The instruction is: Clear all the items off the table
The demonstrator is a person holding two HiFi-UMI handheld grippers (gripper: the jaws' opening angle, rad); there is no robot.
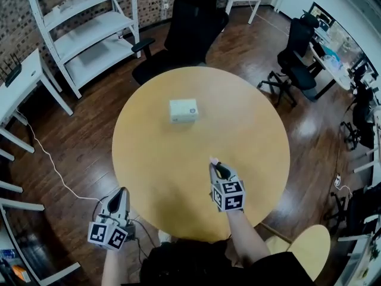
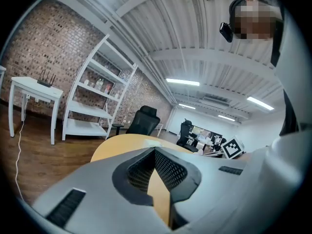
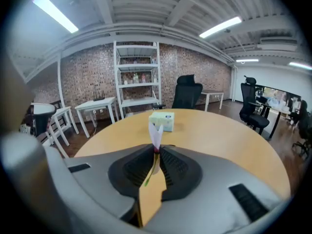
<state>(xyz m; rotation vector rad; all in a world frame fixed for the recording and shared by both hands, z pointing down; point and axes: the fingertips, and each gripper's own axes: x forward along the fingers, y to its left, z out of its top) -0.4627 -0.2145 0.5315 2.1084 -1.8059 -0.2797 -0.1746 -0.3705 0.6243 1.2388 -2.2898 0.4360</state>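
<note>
Right tool (image 1: 212, 162) hangs over the round worktop (image 1: 256, 130), while the left tool (image 1: 122, 192) sits by the near rim, its jaws together and empty. Ahead of both tools, well apart from them, lies a pale tissue box (image 1: 183, 110). The right tool's closed jaws pinch a small pale flower (image 3: 156, 133) on a green stem.

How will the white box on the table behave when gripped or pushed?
The white box looks like a thin carton, so probably light and likely to dent under a hard squeeze. Sitting flat on the smooth table, it should slide rather than tip if pushed.
</note>
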